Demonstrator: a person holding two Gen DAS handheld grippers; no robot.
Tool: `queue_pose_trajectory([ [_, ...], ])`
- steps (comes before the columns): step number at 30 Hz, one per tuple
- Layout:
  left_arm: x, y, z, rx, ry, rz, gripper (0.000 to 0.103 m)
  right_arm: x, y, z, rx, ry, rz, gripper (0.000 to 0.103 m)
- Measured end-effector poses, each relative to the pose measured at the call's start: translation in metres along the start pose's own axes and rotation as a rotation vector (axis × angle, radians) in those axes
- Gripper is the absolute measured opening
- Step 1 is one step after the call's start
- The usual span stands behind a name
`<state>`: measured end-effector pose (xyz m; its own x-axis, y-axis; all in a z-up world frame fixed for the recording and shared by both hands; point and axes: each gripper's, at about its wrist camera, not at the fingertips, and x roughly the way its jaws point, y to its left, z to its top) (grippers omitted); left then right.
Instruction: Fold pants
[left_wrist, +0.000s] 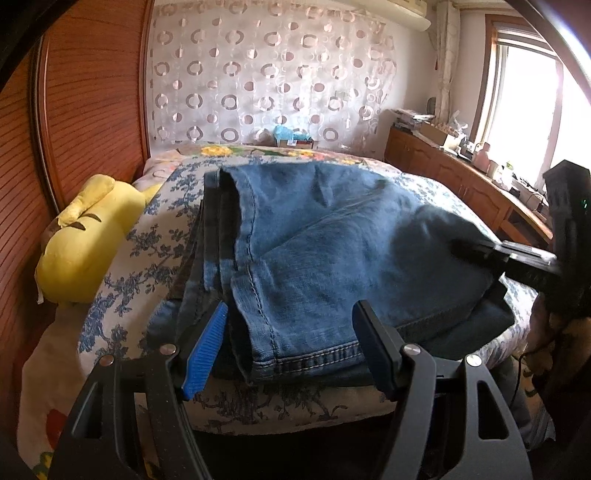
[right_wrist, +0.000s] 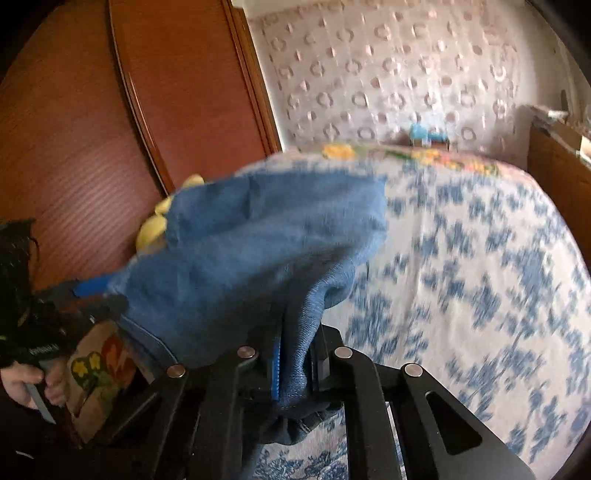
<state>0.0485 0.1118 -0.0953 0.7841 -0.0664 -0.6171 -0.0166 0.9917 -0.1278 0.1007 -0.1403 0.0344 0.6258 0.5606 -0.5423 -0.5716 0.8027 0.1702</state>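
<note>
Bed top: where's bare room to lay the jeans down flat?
Free: floral bedspread right of the jeans, out to the wooden cabinet; a strip beyond them before the curtain. Crowded: left edge, where the yellow plush toy lies against the headboard.

This is a bedroom in a home. A bed with a blue-flowered cover fills the middle, with a yellow plush toy lying along its edge beside a reddish slatted wooden wardrobe. A sheer curtain patterned with rings hangs behind the bed. A low wooden cabinet, cluttered with small household things, runs under a bright window.
</note>
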Motion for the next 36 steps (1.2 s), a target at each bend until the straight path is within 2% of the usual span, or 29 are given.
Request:
queue_pose_trajectory([
  [6, -0.004, -0.006, 0.012, 0.014, -0.025, -0.013, 0.071, -0.022, -0.006, 0.017, -0.031, -0.057, -0.037, 0.009],
  [11, 0.001, -0.024, 0.029, 0.038, -0.039, -0.048, 0.071, -0.046, -0.039, 0.015, 0.014, -0.082, -0.109, 0.009],
  [16, 0.009, -0.055, 0.042, 0.076, -0.036, -0.110, 0.071, -0.077, -0.085, -0.011, 0.079, -0.061, -0.221, 0.009],
  [19, 0.014, -0.076, 0.047, 0.105, -0.032, -0.145, 0.071, -0.093, -0.104, -0.035, 0.114, -0.024, -0.230, 0.009],
  [22, 0.028, -0.094, 0.050, 0.139, -0.017, -0.170, 0.071, -0.092, -0.117, -0.059, 0.126, 0.036, -0.222, 0.011],
  [25, 0.040, -0.104, 0.052, 0.153, -0.002, -0.174, 0.070, -0.089, -0.121, -0.071, 0.131, 0.055, -0.223, 0.018],
  [28, 0.048, -0.110, 0.055, 0.169, 0.008, -0.186, 0.060, -0.092, -0.118, -0.076, 0.122, 0.059, -0.254, 0.028],
  [30, 0.056, -0.111, 0.058, 0.178, 0.023, -0.171, 0.046, -0.093, -0.113, -0.076, 0.124, 0.057, -0.249, 0.029],
  [33, 0.069, -0.110, 0.060, 0.185, 0.048, -0.154, 0.033, -0.093, -0.114, -0.076, 0.124, 0.052, -0.248, 0.030],
  [35, 0.081, -0.111, 0.063, 0.190, 0.075, -0.142, 0.032, -0.095, -0.111, -0.076, 0.130, 0.047, -0.242, 0.030],
  [36, 0.084, -0.111, 0.063, 0.196, 0.078, -0.137, 0.026, -0.092, -0.114, -0.075, 0.134, 0.045, -0.239, 0.031],
])
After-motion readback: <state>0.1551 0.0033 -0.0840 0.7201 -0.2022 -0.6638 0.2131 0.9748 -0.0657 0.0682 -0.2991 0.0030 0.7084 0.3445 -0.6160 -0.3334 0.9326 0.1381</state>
